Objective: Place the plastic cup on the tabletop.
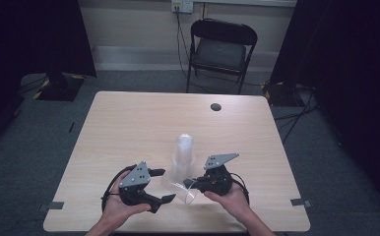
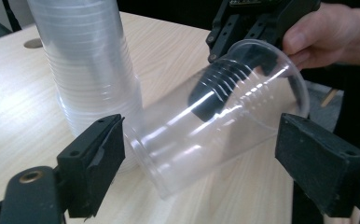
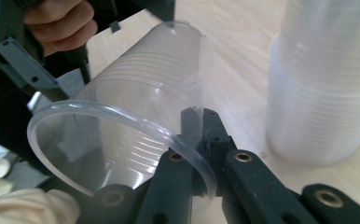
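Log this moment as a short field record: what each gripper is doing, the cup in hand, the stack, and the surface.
left gripper: jaws wide open on either side of the cup's base, pads not pressing on it
right gripper: shut on the cup's wall at the rim, one jaw inside the cup
single clear cup: tilted on its side, base toward the left gripper
cup stack: inverted clear cups, upright on the table, just behind the grippers
table: light wood top
small dark disc: near the table's far edge
folding chair: beyond the table
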`<control>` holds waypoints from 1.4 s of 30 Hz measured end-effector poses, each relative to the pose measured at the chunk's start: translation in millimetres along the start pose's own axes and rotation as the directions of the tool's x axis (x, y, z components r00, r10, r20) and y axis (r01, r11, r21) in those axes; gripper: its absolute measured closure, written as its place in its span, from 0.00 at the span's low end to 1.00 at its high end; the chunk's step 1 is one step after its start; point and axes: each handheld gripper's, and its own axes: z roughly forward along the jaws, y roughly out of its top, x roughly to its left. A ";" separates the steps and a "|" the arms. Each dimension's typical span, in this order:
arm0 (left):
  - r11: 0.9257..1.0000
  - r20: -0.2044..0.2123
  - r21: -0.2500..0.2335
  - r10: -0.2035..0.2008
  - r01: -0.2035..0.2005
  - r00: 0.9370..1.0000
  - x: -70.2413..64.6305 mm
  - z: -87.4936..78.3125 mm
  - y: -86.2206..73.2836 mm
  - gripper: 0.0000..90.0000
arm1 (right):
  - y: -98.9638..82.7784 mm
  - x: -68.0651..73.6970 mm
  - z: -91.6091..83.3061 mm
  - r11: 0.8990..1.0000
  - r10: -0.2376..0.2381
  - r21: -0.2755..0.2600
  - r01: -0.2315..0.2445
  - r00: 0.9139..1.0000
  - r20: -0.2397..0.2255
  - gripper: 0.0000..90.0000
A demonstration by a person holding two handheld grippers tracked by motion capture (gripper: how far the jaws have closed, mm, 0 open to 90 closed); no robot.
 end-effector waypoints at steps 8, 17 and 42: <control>0.995 0.004 0.049 0.083 -0.083 0.997 -1.0 5.2 -3.9 0.19 | 3.7 -0.3 11.9 0.997 0.020 0.076 -0.016 0.999 -0.046 1.00; 0.976 0.050 0.121 0.177 -0.182 0.983 -7.6 11.9 -8.1 0.18 | 2.7 -0.2 17.1 0.992 0.033 0.128 -0.025 0.998 -0.063 1.00; 0.922 0.047 0.232 0.306 -0.309 0.951 -24.5 33.1 -17.3 0.32 | 1.9 -0.4 21.0 0.979 0.160 0.136 -0.152 0.986 -0.053 0.99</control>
